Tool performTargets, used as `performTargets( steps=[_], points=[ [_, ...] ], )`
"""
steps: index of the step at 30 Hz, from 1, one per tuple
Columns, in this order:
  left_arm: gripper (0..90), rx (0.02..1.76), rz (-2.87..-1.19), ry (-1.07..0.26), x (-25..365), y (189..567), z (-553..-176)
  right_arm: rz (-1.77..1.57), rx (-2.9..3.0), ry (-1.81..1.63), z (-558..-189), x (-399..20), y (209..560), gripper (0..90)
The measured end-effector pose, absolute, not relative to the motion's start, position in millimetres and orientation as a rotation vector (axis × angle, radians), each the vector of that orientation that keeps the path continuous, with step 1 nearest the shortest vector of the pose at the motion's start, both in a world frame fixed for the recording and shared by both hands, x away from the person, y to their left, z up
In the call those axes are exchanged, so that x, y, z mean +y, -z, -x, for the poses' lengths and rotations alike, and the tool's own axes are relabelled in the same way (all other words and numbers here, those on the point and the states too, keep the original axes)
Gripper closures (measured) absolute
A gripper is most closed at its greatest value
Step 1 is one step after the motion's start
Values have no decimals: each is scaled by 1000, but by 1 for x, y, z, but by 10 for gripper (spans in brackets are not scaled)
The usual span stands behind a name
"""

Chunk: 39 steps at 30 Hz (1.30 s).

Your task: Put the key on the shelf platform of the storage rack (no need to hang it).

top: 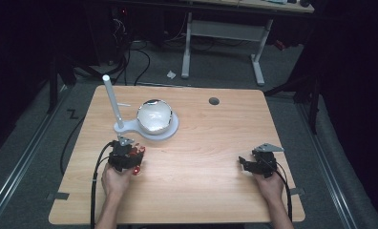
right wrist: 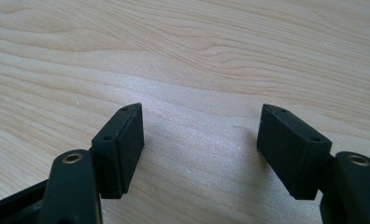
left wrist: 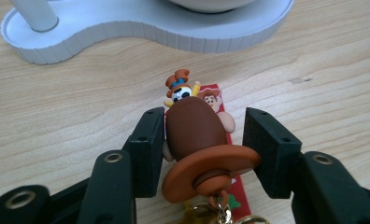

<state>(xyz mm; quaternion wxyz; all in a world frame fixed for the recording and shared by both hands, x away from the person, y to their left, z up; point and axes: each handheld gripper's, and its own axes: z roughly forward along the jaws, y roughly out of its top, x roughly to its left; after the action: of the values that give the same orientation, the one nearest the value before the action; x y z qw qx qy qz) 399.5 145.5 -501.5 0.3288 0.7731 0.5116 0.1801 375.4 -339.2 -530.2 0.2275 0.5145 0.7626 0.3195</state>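
A small toy figure on a keychain (left wrist: 195, 128), with a brown body, a wide orange-brown hat brim and a red card under it, lies on the wooden table. My left gripper (left wrist: 205, 123) is shut on it: the left pad presses the body and the brim meets the right pad. From above, that gripper (top: 130, 155) sits at the table's front left, just below the white stand, with the toy's red parts (top: 138, 162) at its right side. My right gripper (top: 246, 163) rests at the front right; its jaws (right wrist: 202, 130) stand open over bare wood.
A white stand base (top: 170, 133) carries a shiny bowl (top: 154, 115) and an upright white pole (top: 111, 100) just beyond the left gripper; its ribbed rim (left wrist: 127, 28) is close ahead. A round cable hole (top: 214, 100) sits at the table's back. A white-legged desk (top: 225, 28) stands behind.
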Motion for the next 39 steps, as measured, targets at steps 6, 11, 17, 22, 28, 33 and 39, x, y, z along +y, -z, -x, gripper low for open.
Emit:
performTargets(
  steps=[6,11,17,22,28,33,39],
  points=[
    [504,1317,-1979,-456,151,487,-396,-1417,2101,-880,-375,-339,530,320],
    [505,1310,-1944,-454,159,472,-392,-1415,2102,-880,-375,-339,530,320],
    [506,1288,-1903,-434,165,453,-390,-1416,2101,-880,-375,-339,530,320],
    [506,1270,-1885,-399,166,440,-390,-1415,2102,-880,-375,-339,530,320],
    [506,1244,-1894,-378,166,424,-391,-1418,2101,-880,-375,-339,530,320],
    [506,1219,-1895,-374,167,409,-390,-1416,2102,-880,-375,-339,530,320],
    [506,1188,-1901,-362,168,390,-390,-1416,2102,-880,-375,-339,530,320]
  ],
)
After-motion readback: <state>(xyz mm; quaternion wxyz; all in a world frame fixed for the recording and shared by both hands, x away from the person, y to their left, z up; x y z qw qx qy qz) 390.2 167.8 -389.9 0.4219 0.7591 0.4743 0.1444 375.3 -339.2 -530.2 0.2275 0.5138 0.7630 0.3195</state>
